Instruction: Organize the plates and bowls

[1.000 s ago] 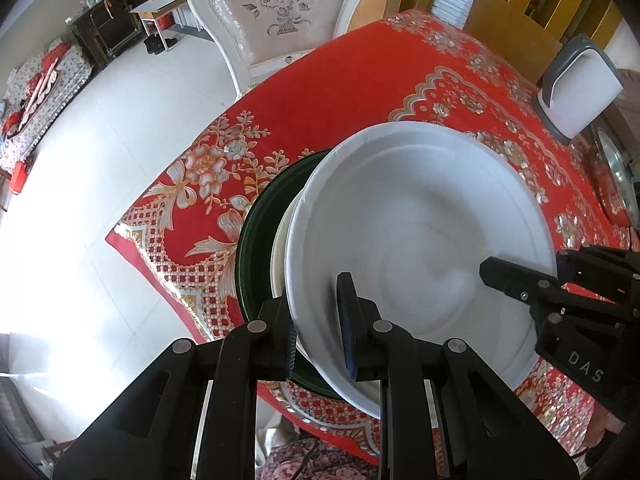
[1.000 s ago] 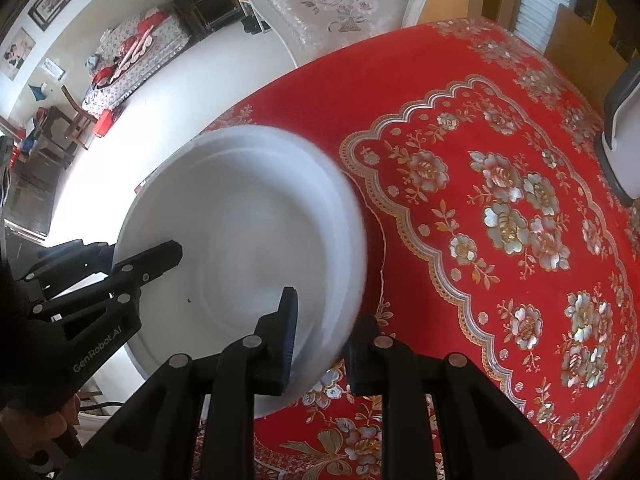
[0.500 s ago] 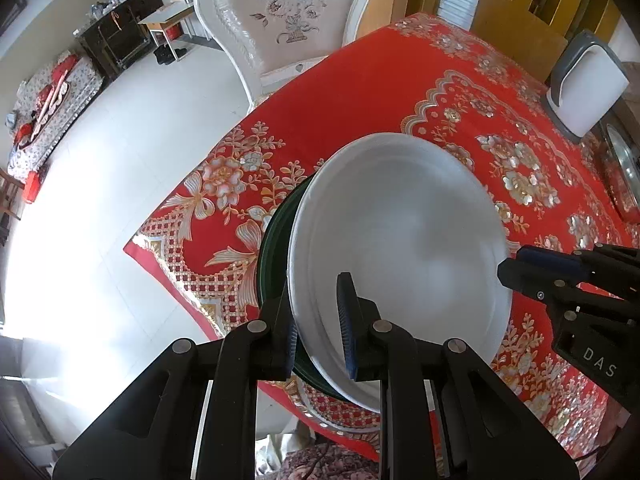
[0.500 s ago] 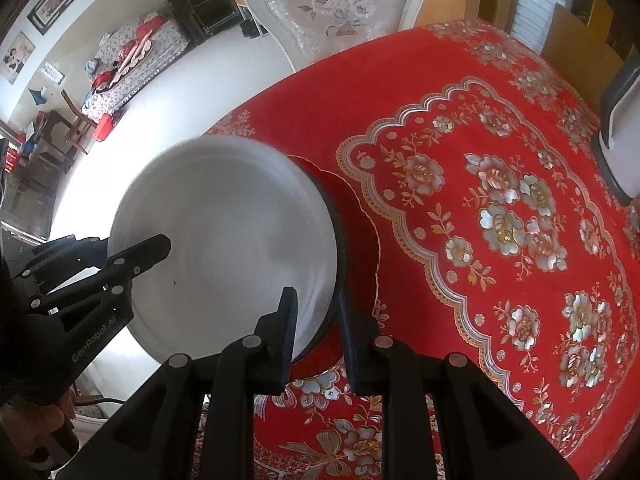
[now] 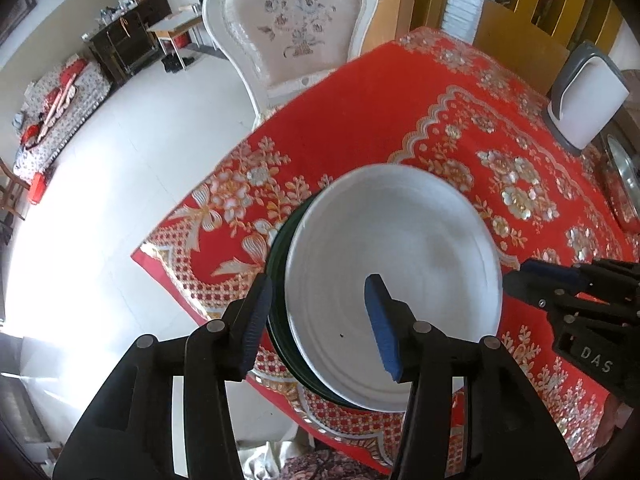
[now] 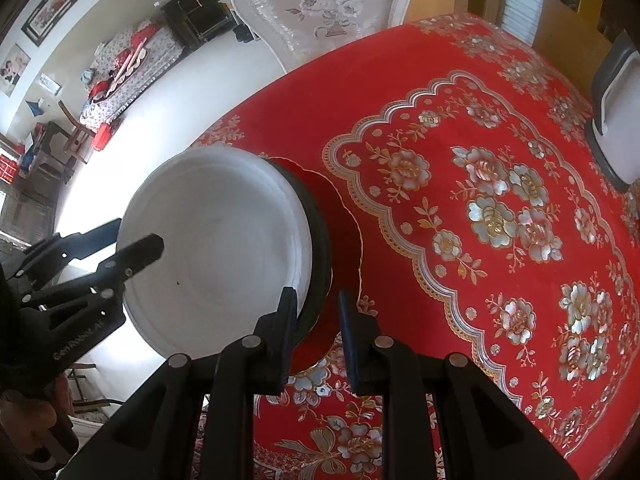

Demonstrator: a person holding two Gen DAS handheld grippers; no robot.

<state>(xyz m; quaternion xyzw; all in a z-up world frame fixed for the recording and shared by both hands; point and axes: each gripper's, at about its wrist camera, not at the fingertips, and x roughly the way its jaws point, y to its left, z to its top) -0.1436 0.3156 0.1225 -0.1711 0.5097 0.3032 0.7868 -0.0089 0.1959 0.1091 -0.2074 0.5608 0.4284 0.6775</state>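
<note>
Lying flat on top of the dark plate [image 5: 278, 264], covering all but its left edge: white plate [image 5: 392, 264], both sitting at the near left corner of the red floral surface [image 5: 360, 120]. Straddling the near rim of the stack over the dark plate: left tongs [image 5: 318, 284], released, jaws having just been opening, blue pads [image 5: 382, 328] standing clear of the white plate on either side. Closing in from the opposite side of the dark plate: right tongs [image 6: 315, 296], clenched narrow on the white plate's rim. Standing beyond the dark plate, off the surface: white upholstered chair [image 5: 296, 32]. Standing well beyond the dark plate, to the far right: white and grey container [image 5: 588, 104].
</note>
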